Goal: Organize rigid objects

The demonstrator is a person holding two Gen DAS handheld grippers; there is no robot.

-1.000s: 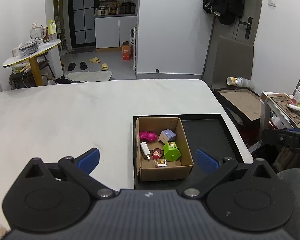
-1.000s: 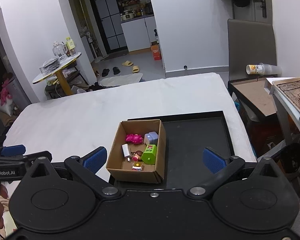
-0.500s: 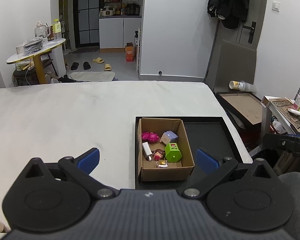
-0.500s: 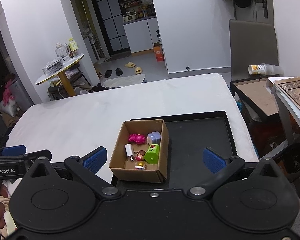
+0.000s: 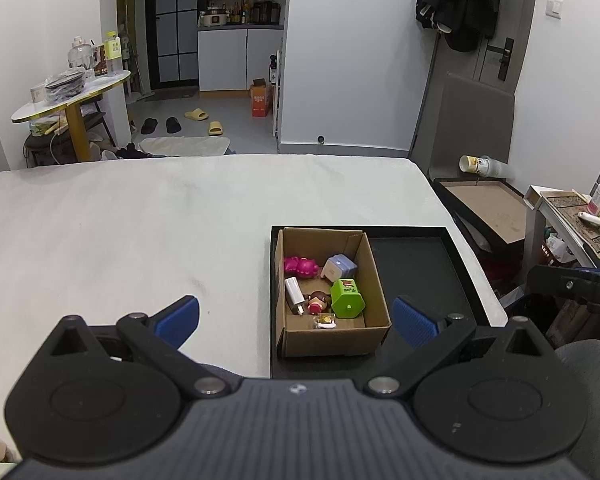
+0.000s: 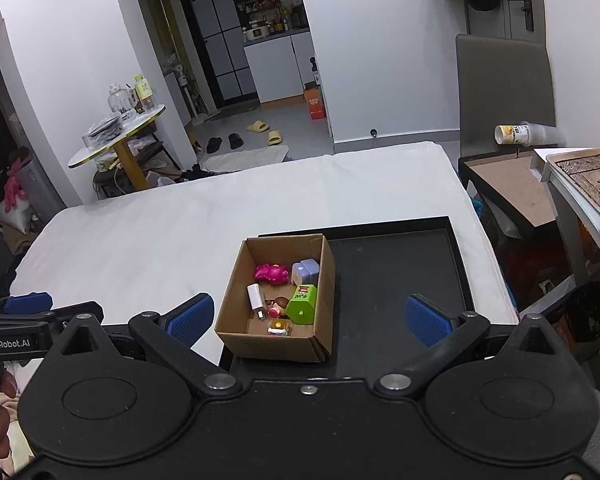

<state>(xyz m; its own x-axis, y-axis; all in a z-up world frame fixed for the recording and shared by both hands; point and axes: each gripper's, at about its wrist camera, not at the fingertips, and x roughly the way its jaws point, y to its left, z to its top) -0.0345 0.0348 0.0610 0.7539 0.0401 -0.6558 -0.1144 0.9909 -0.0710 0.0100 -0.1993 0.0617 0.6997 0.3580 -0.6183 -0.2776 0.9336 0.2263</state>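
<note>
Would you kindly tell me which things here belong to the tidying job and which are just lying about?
Job: cardboard box; black tray; pink toy; green block; white charger.

Lying about: slippers; paper cup; round side table.

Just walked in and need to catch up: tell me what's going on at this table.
A person holds a two-finger gripper in each hand above a white table. Both the left gripper and the right gripper are open and hold nothing. Ahead of them a cardboard box sits in the left part of a black tray. Inside the box lie small toys, among them a pink figure, a green block and a white charger. Nothing has been taken out yet.
</note>
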